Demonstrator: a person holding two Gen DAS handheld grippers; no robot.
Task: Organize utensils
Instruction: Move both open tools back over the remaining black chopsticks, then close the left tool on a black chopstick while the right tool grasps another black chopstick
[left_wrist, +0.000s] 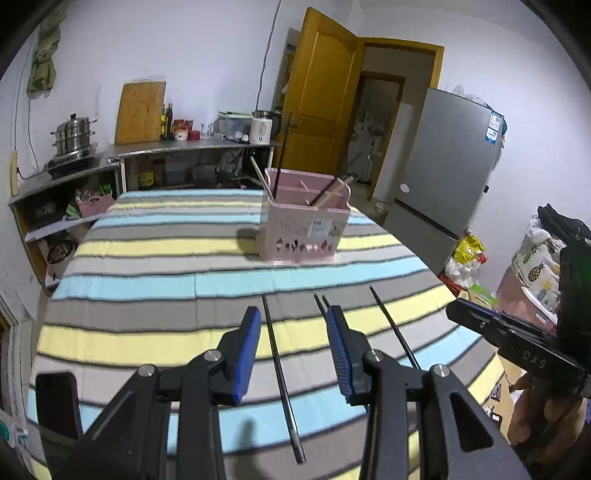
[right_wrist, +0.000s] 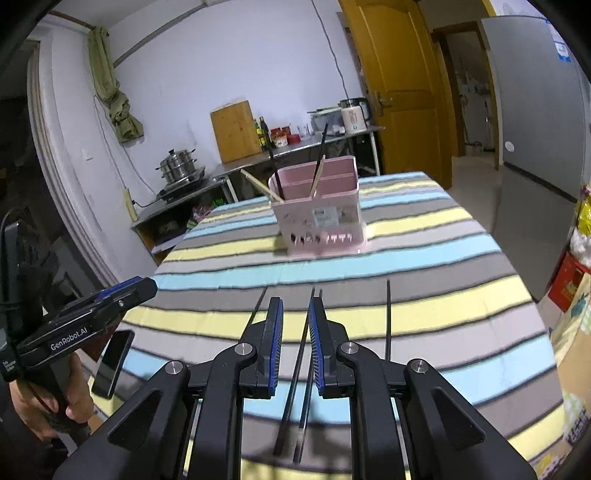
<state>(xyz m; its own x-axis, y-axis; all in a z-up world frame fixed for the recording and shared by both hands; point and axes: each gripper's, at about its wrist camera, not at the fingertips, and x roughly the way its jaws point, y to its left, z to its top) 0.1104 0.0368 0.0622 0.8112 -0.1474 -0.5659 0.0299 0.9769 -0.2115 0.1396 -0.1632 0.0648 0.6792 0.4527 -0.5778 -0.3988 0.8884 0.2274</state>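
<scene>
A pink utensil holder (left_wrist: 304, 225) (right_wrist: 319, 210) stands mid-table on the striped cloth (left_wrist: 147, 288), with dark and wooden chopsticks upright in it. Several black chopsticks lie loose on the near part of the cloth. My left gripper (left_wrist: 293, 310) hovers open above one black chopstick (left_wrist: 280, 369), which shows in the gap between its blue pads. Two more lie by its right finger, and another black chopstick (left_wrist: 395, 332) lies further right. My right gripper (right_wrist: 295, 301) stands narrowly open over a pair of black chopsticks (right_wrist: 297, 369); nothing is pinched. A single chopstick (right_wrist: 388, 321) lies to its right.
A phone (left_wrist: 55, 398) (right_wrist: 112, 363) lies at the table's near left corner. The other gripper's body (left_wrist: 517, 339) (right_wrist: 85, 325) shows at each view's edge, held by a hand. A steel counter with pots, a wooden door and a fridge (left_wrist: 443, 166) stand beyond the table.
</scene>
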